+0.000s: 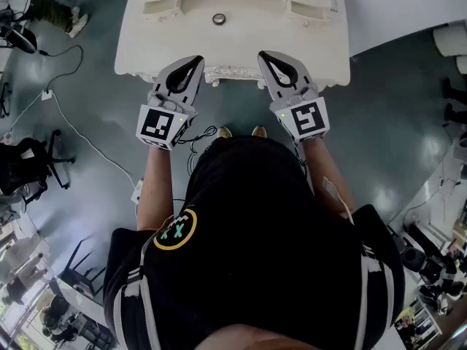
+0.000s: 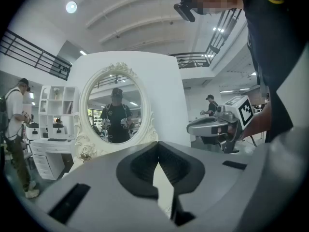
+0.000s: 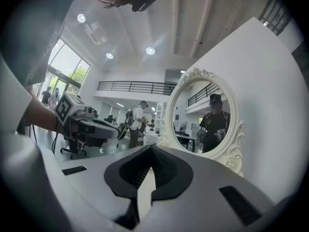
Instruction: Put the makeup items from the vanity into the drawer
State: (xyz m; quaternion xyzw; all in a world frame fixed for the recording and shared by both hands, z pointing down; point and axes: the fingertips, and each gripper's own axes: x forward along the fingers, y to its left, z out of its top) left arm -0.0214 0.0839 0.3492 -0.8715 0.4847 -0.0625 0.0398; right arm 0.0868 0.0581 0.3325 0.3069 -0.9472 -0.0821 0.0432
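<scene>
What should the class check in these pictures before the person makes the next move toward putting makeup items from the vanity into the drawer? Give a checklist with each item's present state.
1. Left gripper empty: ok; jaws together, nothing between them.
2. Right gripper empty: ok; jaws together too.
3. Jaws open for a pick: not ok, on both.
4. Grippers face the vanity: ok; its mirror shows ahead in both gripper views.
5. Drawer open: not ok; none shows pulled out in the head view.
6. Makeup item located: cannot tell; only a small round thing shows on the vanity top.
</scene>
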